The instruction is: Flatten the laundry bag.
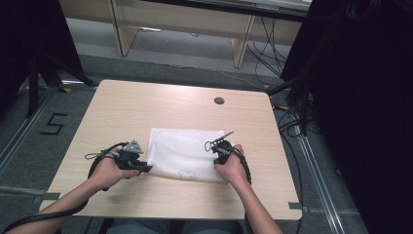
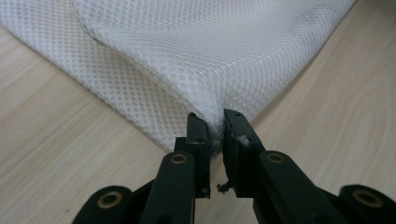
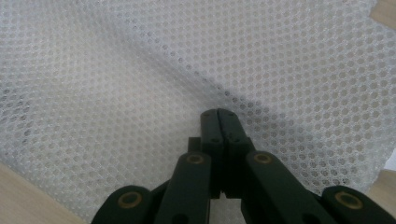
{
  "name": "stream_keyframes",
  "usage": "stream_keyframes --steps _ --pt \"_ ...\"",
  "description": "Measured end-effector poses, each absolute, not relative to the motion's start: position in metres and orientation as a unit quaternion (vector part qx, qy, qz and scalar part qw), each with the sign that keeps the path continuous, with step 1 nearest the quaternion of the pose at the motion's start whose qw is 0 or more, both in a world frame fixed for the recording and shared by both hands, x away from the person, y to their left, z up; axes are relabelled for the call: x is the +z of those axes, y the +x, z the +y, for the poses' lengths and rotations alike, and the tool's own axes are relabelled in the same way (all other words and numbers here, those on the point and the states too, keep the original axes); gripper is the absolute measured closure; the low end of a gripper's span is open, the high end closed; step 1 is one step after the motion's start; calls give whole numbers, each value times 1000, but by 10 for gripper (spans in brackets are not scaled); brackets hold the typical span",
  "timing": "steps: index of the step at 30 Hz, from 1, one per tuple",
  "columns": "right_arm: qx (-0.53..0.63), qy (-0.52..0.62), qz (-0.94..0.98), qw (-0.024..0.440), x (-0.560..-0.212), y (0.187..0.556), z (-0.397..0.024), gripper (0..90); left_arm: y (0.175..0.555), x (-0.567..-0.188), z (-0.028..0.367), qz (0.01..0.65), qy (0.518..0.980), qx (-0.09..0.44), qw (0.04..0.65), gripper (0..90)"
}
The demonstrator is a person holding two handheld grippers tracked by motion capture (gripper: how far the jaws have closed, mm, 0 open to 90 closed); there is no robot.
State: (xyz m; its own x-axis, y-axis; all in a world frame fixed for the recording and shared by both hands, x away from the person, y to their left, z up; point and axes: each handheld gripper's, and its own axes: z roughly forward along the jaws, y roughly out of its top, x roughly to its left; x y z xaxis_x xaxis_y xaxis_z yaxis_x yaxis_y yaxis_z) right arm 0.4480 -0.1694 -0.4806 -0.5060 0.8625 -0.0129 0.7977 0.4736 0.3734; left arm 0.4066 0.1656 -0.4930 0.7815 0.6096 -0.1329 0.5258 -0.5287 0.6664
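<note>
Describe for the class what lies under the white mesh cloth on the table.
The white mesh cloth lies flat on the wooden table, whose top shows around its edges. Whether anything is beneath its middle cannot be seen, as the folded layers cover it.

The folded mesh cloth is white, patterned all over with tiny round holes. It lies on a pale wooden table with fine grain streaks and a dark round grommet at one o'clock. Both grippers' jaws are black with brass-coloured rivets.

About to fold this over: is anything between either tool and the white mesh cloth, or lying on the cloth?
Nothing visible. The left tool already pinches a raised fold at the edge of the white mesh cloth; the right tool, jaws together, sits over the mesh. The light wooden table around it is bare.
</note>
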Motion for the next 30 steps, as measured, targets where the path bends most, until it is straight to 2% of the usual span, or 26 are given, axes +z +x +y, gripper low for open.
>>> stream_keyframes --steps 9,10,11,13,15,18,19,21,23,25,30 --pt "160 488 854 90 -480 457 -153 900 413 -496 176 356 863 66 353 796" --pt "164 484 855 87 -479 458 -152 855 414 -496 177 353 864 70 351 776" --pt "164 484 855 87 -479 458 -152 855 413 -496 178 356 863 67 353 776" --pt "180 475 858 78 -476 460 -154 804 411 -493 179 358 859 72 357 704" --pt "189 464 862 82 -469 462 -155 795 410 -488 180 353 860 83 358 623" --pt "208 466 853 108 -456 467 -159 750 406 -477 181 347 858 94 365 511" --pt "213 468 849 124 -451 474 -165 688 405 -473 181 347 858 97 367 467" --pt "211 470 847 127 -450 476 -167 670 403 -466 180 352 851 107 375 457" --pt "211 479 841 137 -449 485 -173 593 400 -461 176 348 846 112 388 458" --pt "211 481 840 136 -449 487 -173 574 400 -458 169 333 848 115 395 466" --pt "212 463 846 162 -455 502 -174 494 405 -467 142 299 873 103 372 516"
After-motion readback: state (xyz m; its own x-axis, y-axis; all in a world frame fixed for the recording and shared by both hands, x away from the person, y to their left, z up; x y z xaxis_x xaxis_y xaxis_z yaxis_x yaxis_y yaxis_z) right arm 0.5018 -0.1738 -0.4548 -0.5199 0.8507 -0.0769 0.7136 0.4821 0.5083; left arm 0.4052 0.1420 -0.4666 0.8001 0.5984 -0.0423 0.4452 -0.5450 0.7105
